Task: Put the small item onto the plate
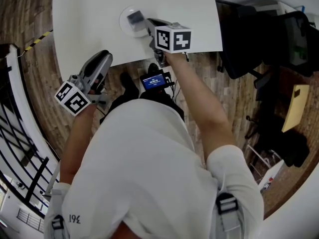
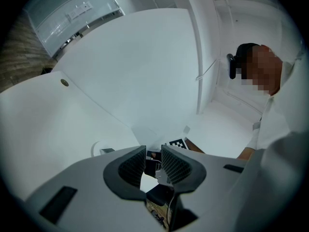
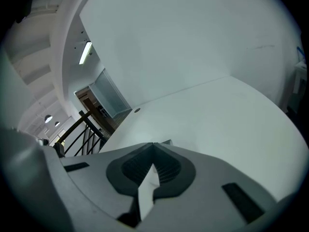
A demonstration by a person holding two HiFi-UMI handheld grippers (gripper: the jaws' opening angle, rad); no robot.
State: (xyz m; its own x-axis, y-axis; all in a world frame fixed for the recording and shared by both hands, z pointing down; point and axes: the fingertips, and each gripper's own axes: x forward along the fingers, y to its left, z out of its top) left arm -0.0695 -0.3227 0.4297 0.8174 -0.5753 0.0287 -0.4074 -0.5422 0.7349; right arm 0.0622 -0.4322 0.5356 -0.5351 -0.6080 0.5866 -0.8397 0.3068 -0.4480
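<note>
**Operator:** State of both tools?

**Technician:** The right gripper (image 3: 153,145) is clenched, pad against pad, with nothing between the pads. The left gripper (image 2: 153,153) is released. Its jaws stand a little apart and grip nothing. It hangs off the near edge of the table (image 1: 89,14), well apart from the work.

**Operator:** Location of the small item (image 1: 135,18)?

**Technician:** It lies on the plate (image 1: 123,25), just ahead of the right gripper's tips. In the head view it appears to touch neither jaw. Seen from the left gripper, the plate and the item sit ahead of the jaws and off to their left.

**Operator:** Expected handling?

**Technician:** This is a judgement only. The item is a small grey block, so it is probably rigid and light. Nothing suggests it is fragile. Its faces look smooth, and a nudge from shut jaws could slide it across the plate. If a regrasp is needed, open the jaws first. Then set the pads flat on two opposite side faces at mid-length, clear of the plate rim.

**Operator:** Orientation and long axis?

**Technician:** It rests flat, broad face up. It shows too small to fix the long axis firmly. The longer side seems to run roughly along the line in which the right gripper points. Treat that as provisional.
</note>
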